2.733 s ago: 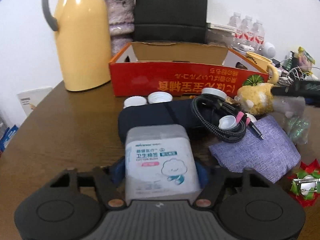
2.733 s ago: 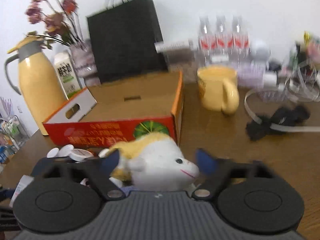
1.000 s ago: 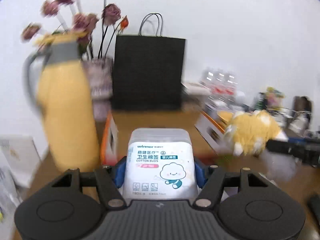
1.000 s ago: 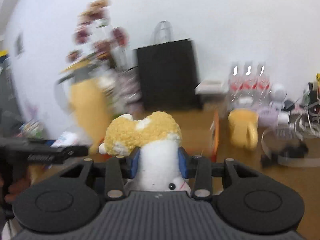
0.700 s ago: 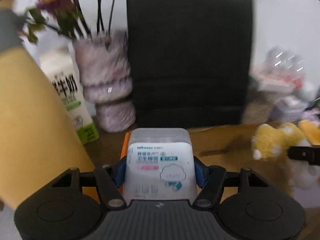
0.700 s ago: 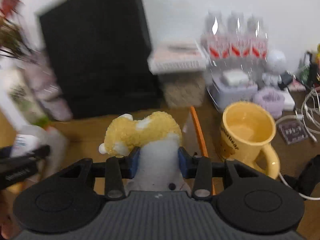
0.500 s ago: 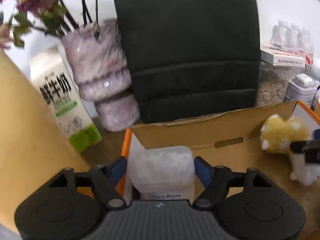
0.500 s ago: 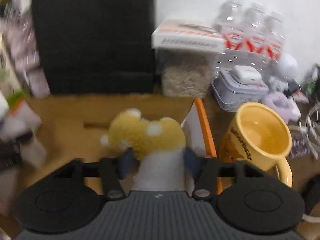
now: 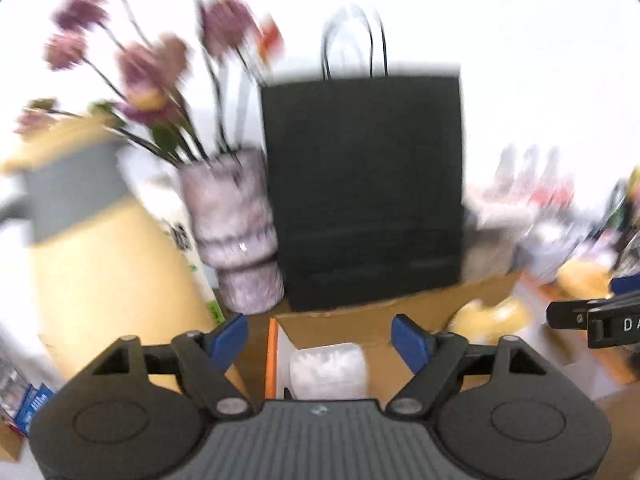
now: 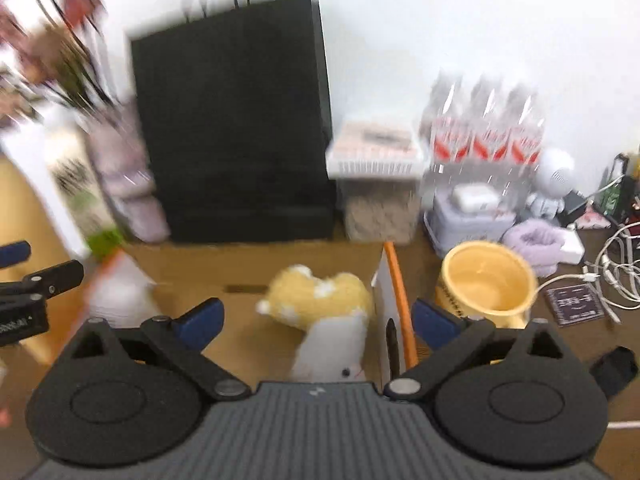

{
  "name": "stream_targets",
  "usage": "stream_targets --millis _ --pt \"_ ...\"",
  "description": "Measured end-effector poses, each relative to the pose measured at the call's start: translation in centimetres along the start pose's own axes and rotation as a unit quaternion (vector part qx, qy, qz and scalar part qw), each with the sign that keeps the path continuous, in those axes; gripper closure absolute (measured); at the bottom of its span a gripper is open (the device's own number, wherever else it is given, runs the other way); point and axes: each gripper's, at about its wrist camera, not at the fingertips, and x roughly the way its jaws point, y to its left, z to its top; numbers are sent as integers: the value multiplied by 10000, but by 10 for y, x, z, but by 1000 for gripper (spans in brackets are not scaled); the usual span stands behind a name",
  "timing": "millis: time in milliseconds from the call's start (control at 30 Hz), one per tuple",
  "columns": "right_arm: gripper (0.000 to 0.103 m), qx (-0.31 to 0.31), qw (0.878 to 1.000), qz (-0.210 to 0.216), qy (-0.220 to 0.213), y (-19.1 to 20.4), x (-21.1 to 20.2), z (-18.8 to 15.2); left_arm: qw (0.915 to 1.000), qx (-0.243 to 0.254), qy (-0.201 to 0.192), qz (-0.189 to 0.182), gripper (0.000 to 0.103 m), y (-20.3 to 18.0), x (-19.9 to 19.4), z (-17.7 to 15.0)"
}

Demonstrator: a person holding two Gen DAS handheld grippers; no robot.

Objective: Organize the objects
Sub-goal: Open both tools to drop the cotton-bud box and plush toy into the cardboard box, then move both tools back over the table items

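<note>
The cotton bud box [image 9: 328, 370] lies inside the left end of the orange cardboard box [image 9: 400, 312], below my left gripper [image 9: 320, 334], which is open and empty above it. The yellow and white plush toy [image 10: 324, 312] lies in the right end of the cardboard box [image 10: 280, 264]; it also shows blurred in the left wrist view [image 9: 488, 316]. My right gripper [image 10: 316, 318] is open and empty above it. The cotton bud box shows blurred at left in the right wrist view [image 10: 116, 292].
A black paper bag [image 9: 364, 184] stands behind the box. A yellow thermos [image 9: 104, 264], a milk carton and a vase of flowers [image 9: 236, 232] stand at left. A yellow mug [image 10: 486, 284], water bottles [image 10: 486, 128], containers and cables sit at right.
Both grippers carried their objects from the table over the cardboard box and opened. The cotton bud box and the plush toy now lie inside the box, and both grippers have lifted.
</note>
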Motion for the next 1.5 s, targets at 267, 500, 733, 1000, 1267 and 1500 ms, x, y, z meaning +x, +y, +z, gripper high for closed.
stream_targets --millis 267,500,733,1000,1267,1500 --pt "0 -216 9926 565 -1056 -13 -194 -100 9966 -288 -566 -517 2 -6 -198 -99" --pt "0 -122 9951 404 -889 -6 -287 -253 9931 -267 -70 -1141 1 -42 -295 -220" --pt "0 -596 9937 213 -925 6 -311 -310 9941 -177 233 -1041 1 -56 -305 -249" --pt "0 -176 9968 166 -755 -12 -286 -305 9952 -240 362 -880 1 -55 -274 -242" --pt "5 -247 9961 -152 -834 -31 -229 -266 9977 67 435 -515 7 -28 -172 -210" --pt "10 -167 9953 -288 -913 -45 -163 -217 9933 -206 323 -1087 6 -49 -97 -154"
